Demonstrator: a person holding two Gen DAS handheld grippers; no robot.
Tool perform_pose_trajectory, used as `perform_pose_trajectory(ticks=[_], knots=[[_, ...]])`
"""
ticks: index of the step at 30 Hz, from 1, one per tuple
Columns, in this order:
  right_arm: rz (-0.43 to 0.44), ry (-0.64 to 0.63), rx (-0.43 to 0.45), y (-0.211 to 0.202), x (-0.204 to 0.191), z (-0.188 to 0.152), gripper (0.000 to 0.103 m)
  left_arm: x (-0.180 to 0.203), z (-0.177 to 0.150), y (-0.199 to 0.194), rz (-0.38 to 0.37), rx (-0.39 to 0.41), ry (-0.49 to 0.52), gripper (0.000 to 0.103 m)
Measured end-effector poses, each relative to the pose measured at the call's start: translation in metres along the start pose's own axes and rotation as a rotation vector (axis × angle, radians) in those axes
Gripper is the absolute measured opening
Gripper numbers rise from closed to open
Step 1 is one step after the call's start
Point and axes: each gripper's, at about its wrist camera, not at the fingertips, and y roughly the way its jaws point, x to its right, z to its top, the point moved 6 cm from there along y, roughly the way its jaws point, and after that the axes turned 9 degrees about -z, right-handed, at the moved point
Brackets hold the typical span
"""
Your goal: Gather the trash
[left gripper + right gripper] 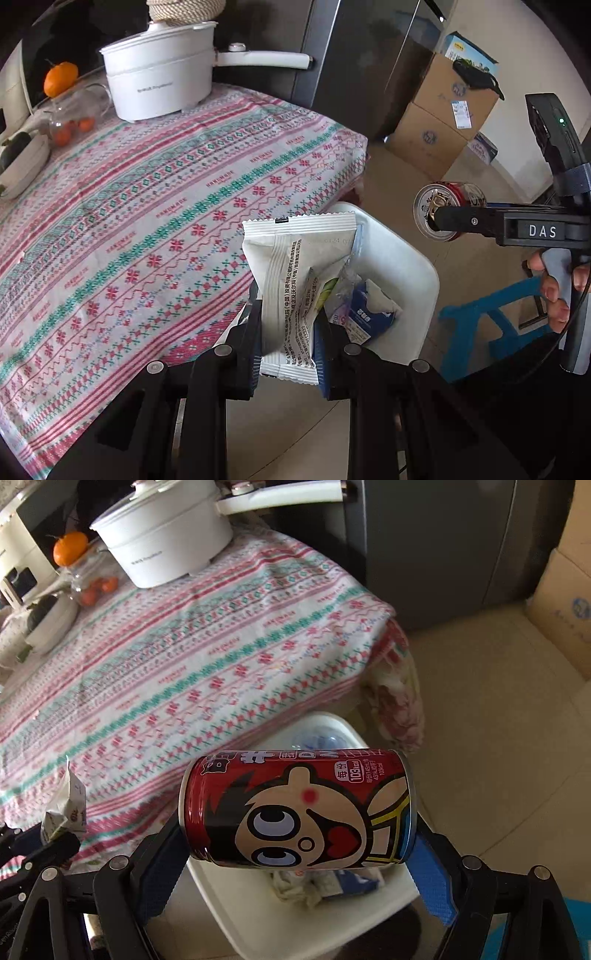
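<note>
My left gripper (pixel 288 332) is shut on a white snack wrapper (pixel 291 273) and holds it above the white trash bin (pixel 406 266) beside the table. The bin holds a blue-white carton (pixel 369 314) and clear plastic. My right gripper (pixel 295 830) is shut on a red drink can (pixel 299 808) with a cartoon face, held sideways over the same bin (pixel 236 904). In the left wrist view the can (pixel 448 210) and the right gripper (pixel 439 216) hang to the right of the bin. The left gripper with its wrapper (pixel 66 805) shows at the left edge of the right wrist view.
The table (pixel 147 221) has a patterned cloth, with a white pot (pixel 159 74), an orange (pixel 61 78) and a glass jar (pixel 74 118) at its far side. Cardboard boxes (pixel 443 122) stand on the floor by a dark cabinet. A blue stool (pixel 487 325) stands right of the bin.
</note>
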Motion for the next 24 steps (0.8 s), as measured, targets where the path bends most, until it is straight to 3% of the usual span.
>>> perform_pose_trajectory(ticks=[9,12,17,24], knots=[[-0.023,0.018,-0.064,0.009,0.032,-0.015,0.089,0.015,0.005,0.049,0.000,-0.059,0.041,0.026],[-0.026,0.033,-0.078,0.013,0.039,-0.016,0.089,0.020,0.009,0.057,-0.010,-0.050,0.072,0.032],[-0.033,0.044,-0.085,0.015,0.043,-0.016,0.089,0.023,0.013,0.057,0.017,-0.036,0.099,0.069],[-0.024,0.040,-0.088,0.014,0.043,-0.015,0.089,0.007,0.018,0.024,0.028,0.008,0.046,0.082]])
